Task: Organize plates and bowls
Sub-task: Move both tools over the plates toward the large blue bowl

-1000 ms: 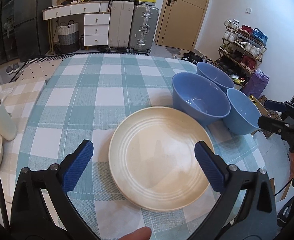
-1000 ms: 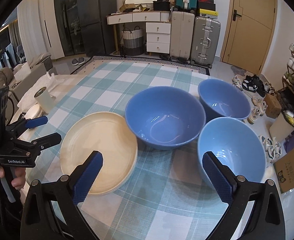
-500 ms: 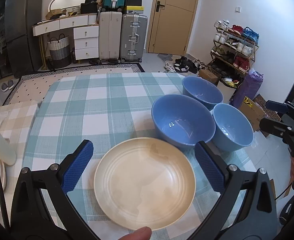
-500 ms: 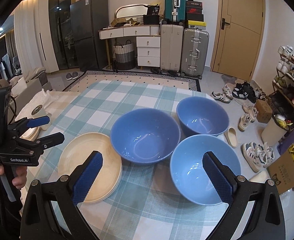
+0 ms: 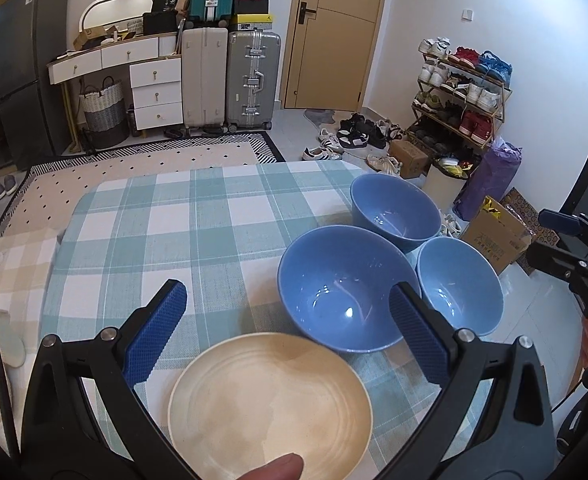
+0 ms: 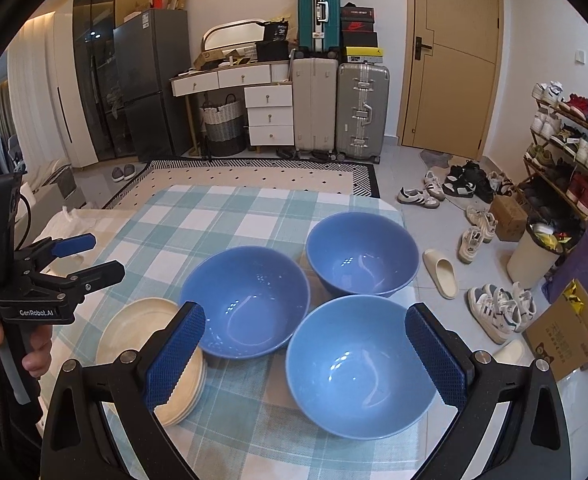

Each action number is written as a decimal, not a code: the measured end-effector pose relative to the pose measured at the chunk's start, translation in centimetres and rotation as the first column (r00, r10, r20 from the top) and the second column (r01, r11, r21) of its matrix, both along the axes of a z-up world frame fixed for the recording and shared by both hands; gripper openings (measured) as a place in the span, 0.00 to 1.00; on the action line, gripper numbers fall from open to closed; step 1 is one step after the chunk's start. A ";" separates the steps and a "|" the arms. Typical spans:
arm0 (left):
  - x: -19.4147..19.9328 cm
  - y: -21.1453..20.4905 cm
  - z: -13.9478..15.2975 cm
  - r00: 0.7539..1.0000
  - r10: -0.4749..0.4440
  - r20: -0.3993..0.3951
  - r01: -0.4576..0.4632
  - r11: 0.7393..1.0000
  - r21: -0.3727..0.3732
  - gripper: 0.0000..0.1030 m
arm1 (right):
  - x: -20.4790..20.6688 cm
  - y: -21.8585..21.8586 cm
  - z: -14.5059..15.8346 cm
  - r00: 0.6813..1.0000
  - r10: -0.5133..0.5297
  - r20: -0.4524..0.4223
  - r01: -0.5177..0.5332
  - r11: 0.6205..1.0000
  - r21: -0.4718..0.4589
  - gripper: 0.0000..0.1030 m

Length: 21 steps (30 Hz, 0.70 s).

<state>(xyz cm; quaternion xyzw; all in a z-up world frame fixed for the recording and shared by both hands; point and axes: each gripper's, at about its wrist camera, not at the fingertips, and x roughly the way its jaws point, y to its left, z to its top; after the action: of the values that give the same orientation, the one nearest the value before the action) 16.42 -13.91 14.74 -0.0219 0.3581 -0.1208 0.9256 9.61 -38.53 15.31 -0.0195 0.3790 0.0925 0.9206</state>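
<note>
Below left gripper (image 5: 287,326), jaws spread, cream plates (image 5: 269,404); right gripper (image 6: 306,354), jaws spread, over light-blue bowl (image 6: 358,364).

Cream plate stack (image 6: 133,332) partly behind jaws

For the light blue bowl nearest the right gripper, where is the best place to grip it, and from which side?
Probably the near rim of the light blue bowl, from above: it stands upright and open, and the right gripper, jaws open, is nearest that edge.
</note>
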 end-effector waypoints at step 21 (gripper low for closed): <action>8.1 -3.8 0.1 0.997 -0.040 -0.060 0.042 0.999 0.023 0.98 | 6.1 -3.4 -0.4 0.996 -0.071 -0.062 0.073 0.997 0.022 0.99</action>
<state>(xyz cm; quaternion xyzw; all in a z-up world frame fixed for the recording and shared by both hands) 24.51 -17.68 14.86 -0.0071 0.3873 -0.1348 0.9120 15.67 -41.93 14.95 0.0081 0.4062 0.0644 0.9115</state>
